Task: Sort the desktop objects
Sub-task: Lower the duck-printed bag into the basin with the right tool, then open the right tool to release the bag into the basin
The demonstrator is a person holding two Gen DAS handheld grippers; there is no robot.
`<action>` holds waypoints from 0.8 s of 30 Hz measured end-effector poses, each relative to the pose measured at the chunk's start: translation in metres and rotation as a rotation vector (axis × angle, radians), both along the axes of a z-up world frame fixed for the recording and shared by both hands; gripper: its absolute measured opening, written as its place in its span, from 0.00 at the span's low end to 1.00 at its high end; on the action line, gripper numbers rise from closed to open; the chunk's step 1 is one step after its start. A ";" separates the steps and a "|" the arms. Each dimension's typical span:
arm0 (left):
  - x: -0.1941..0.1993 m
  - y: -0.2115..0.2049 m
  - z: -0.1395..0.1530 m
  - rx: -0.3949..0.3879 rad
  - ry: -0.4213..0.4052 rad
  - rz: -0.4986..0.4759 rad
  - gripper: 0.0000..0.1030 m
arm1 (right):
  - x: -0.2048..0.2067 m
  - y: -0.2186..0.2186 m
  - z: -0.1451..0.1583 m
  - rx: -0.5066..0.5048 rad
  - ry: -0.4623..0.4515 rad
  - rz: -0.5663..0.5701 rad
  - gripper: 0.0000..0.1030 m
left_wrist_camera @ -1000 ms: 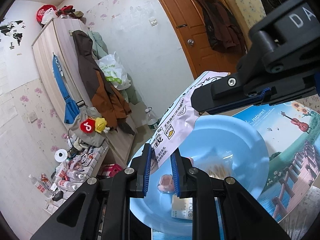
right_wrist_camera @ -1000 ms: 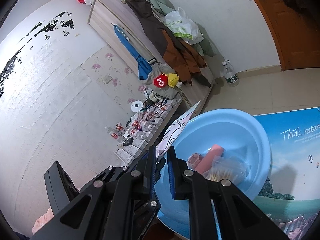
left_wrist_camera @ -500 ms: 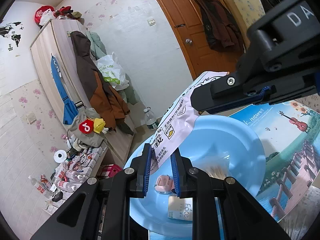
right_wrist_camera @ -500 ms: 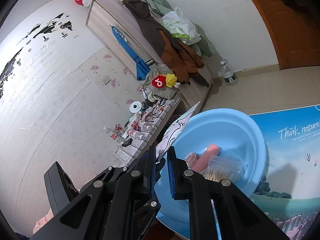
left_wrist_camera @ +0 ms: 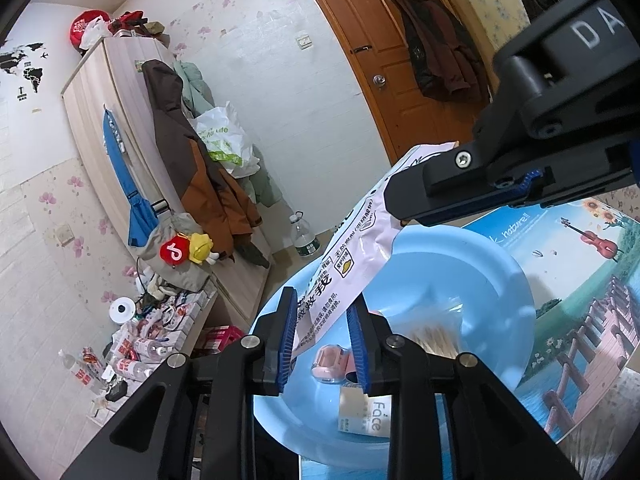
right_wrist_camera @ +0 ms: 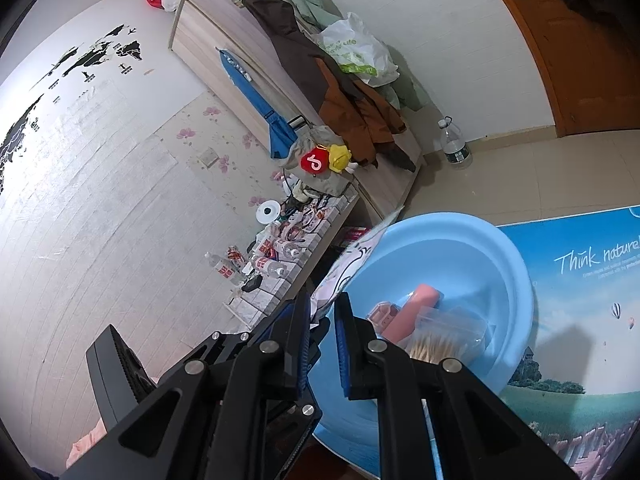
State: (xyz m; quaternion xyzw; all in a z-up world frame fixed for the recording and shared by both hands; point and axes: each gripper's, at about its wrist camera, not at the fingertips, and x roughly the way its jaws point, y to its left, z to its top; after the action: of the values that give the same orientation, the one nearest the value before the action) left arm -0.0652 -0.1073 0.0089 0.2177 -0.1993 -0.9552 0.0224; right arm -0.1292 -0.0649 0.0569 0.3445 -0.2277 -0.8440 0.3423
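as the left gripper (left_wrist_camera: 322, 330) opens off the snack packet (left_wrist_camera: 352, 264) above the blue basin (left_wrist_camera: 500, 280), the right gripper (right_wrist_camera: 322, 320) stays pinched on its other end; next, release there too.

Basin (left_wrist_camera: 500, 280) on desk (left_wrist_camera: 580, 300); pouch (left_wrist_camera: 348, 264) above basin's left rim, between left gripper (left_wrist_camera: 322, 330) and right gripper (right_wrist_camera: 322, 320); swab bag (right_wrist_camera: 444, 336), tube (right_wrist_camera: 416, 308) inside basin.

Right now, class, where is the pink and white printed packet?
In the left wrist view the packet hangs over the blue basin, its lower end between the opening left hand-held gripper, its upper end in the right hand-held gripper.
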 end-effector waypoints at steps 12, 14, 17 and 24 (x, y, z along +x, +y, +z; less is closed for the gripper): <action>0.003 -0.004 0.002 0.002 0.021 0.019 0.45 | 0.003 0.003 -0.008 0.001 -0.022 -0.027 0.31; 0.003 -0.005 0.001 0.003 0.020 0.020 0.45 | 0.002 0.003 -0.008 0.002 -0.021 -0.026 0.31; 0.003 -0.005 0.001 0.007 0.017 0.023 0.45 | 0.002 0.002 -0.008 0.003 -0.021 -0.027 0.31; 0.003 -0.005 0.001 0.011 0.018 0.029 0.52 | 0.002 0.003 -0.007 0.002 -0.021 -0.028 0.31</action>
State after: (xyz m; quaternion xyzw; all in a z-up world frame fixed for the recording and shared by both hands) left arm -0.0618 -0.1128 0.0095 0.2119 -0.1908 -0.9578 0.0371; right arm -0.1270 -0.0619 0.0499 0.3503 -0.2352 -0.8453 0.3277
